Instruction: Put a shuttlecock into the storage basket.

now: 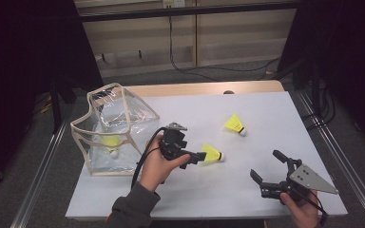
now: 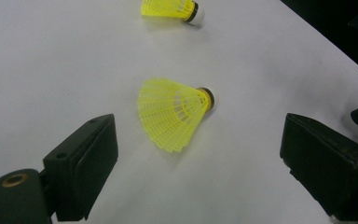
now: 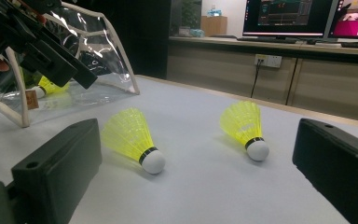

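Left claw [image 1: 200, 157] is held wide open at frame centre; near shuttlecock [image 2: 175, 112], ungripped, could be nudged and rolled. Right claw [image 1: 266, 172] open, idle.

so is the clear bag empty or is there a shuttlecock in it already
Not empty: one yellow shuttlecock lies inside the clear bag; two more lie outside on the table.
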A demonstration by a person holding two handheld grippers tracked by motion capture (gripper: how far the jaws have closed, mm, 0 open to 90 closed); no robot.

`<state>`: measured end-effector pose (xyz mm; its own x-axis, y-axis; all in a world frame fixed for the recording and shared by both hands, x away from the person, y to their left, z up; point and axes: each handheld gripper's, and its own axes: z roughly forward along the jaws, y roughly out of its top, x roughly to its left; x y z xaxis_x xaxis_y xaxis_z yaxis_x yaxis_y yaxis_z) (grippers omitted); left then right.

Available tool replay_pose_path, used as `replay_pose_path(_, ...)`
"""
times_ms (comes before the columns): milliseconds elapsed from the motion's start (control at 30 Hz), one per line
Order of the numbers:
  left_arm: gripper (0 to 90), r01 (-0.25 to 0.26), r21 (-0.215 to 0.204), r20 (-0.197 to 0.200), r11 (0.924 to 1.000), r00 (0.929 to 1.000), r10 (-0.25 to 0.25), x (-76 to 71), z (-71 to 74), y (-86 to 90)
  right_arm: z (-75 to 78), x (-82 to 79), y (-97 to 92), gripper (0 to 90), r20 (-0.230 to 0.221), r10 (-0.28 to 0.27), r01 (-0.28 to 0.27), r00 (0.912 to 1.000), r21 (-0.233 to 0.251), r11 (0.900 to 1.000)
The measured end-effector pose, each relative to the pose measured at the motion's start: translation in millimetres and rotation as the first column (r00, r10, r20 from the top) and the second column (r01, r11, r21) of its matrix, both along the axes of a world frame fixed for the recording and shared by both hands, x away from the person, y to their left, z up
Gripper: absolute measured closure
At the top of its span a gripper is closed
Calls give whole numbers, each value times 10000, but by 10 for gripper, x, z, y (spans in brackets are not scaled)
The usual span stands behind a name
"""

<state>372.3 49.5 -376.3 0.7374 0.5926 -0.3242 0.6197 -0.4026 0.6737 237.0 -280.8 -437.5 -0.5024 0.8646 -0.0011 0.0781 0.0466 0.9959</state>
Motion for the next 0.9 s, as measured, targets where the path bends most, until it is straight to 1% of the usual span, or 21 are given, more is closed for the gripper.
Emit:
replay_pose_path(133,112,19,63,22,10000,10000,-19,8,-27,-7,-9,5,8,10,-18,-13,12,10000,-86,10000)
replay_pose_path(300,111,107,132,20,9999,9999,-108,3,-73,-48,-15,10,12,10,-65,7,-7,10000,-46,10000)
replay_pose_path(467,91,206,127,-51,9997,9998,-205,2,-107,-76,-7,10,14,10,0,15,-15,10000,-82,10000)
replay_pose_path(533,80,195,180,10,9996,9998,-195,0,-122,-85,-4,9,12,10,34,-2,2,10000,-92,10000)
replay_pose_path(600,67,212,126,-65,9997,9998,-212,-1,-134,-97,-6,9,9,10,40,16,-16,10000,-82,10000)
replay_pose_path(667,55,175,220,-14,9996,9998,-175,-2,-148,-108,-8,6,9,10,24,24,-24,10000,-97,10000)
replay_pose_path(767,49,234,238,-126,9994,9997,-231,14,-185,-126,-2,9,15,10,33,67,-67,10000,-80,9999)
replay_pose_path(900,49,214,366,-113,9991,9997,-210,20,-225,-134,3,20,31,10,63,109,-109,9999,-29,9999)
